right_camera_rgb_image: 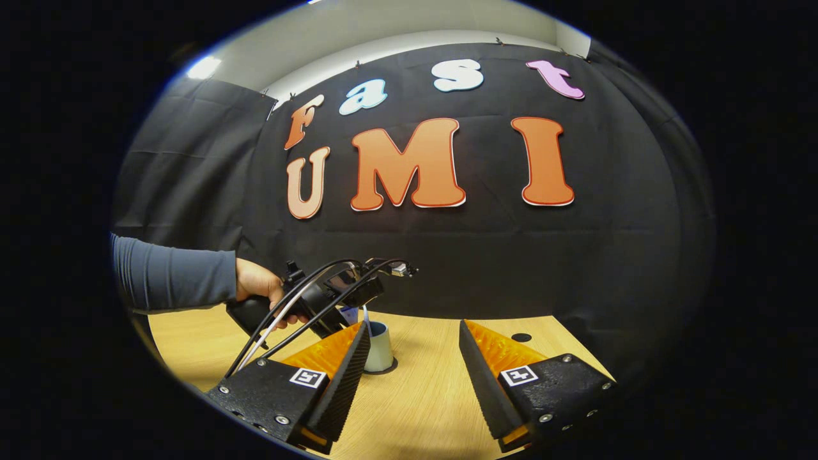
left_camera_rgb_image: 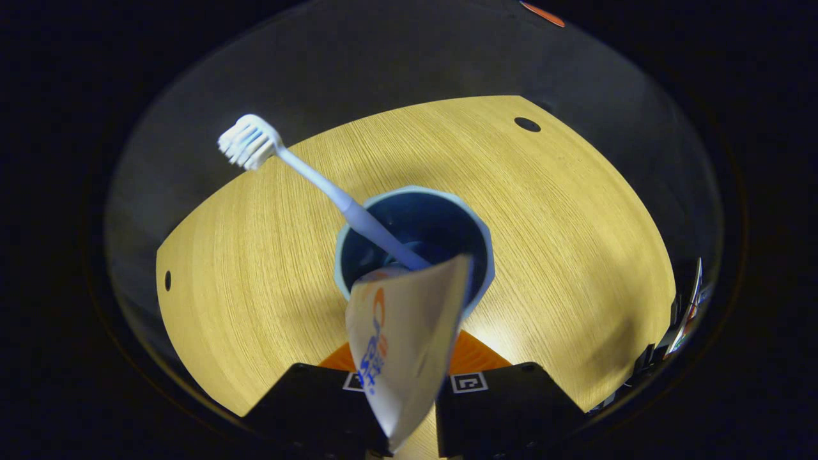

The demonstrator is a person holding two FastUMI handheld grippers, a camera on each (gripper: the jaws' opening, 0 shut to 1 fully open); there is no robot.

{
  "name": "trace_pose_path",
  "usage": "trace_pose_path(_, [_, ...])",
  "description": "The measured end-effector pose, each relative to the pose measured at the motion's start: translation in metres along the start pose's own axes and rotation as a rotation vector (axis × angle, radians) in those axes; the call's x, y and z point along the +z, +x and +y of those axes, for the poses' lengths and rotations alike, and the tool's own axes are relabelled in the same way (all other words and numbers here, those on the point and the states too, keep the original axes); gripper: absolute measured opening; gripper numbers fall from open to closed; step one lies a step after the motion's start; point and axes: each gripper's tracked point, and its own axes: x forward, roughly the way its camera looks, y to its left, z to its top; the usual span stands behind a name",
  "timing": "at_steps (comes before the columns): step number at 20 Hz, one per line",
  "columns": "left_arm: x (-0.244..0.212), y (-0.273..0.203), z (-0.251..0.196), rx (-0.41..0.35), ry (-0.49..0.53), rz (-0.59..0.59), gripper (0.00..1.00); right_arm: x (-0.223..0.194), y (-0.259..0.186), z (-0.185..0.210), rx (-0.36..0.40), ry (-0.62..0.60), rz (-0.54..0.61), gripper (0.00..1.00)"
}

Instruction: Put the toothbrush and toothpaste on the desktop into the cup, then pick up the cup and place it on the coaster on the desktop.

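Two items at the cup, one of them in the left tongs

The desktop (left_camera_rgb_image: pixel 575 255) spreads wide and bare around the cup (left_camera_rgb_image: pixel 480 255), its edges well apart from it, so there is room on every side. In the right gripper view the cup seems to stand on a dark disc, maybe the coaster; I cannot tell. The toothbrush (left_camera_rgb_image: pixel 319 182) leans inside the cup, bristles up. The left gripper (left_camera_rgb_image: pixel 402 415) pinches the toothpaste (left_camera_rgb_image: pixel 409 332) over the rim; I judge it best lowered straight, clear of the brush, then released. The right gripper (right_camera_rgb_image: pixel 412 383) hangs wide open, holding nothing.
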Motion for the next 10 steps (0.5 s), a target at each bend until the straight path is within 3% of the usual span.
trace_pose_path(2, [0.01, -0.02, 0.008, 0.01, 0.007, -0.045, 0.32, -0.002, 0.0, -0.002, -0.01, 0.012, 0.011, 0.84])
trace_pose_path(5, [0.021, -0.032, 0.014, 0.005, 0.021, -0.125, 0.94, 0.002, -0.002, 0.001, -0.015, 0.027, 0.014, 0.84])
trace_pose_path(7, [0.022, -0.048, 0.01, 0.023, 0.037, -0.204, 1.0, 0.005, -0.004, 0.005, -0.024, 0.014, 0.012, 0.84])
trace_pose_path(10, [0.02, -0.071, 0.02, 0.027, -0.01, -0.375, 1.0, 0.019, -0.009, 0.011, -0.04, -0.011, -0.005, 0.86])
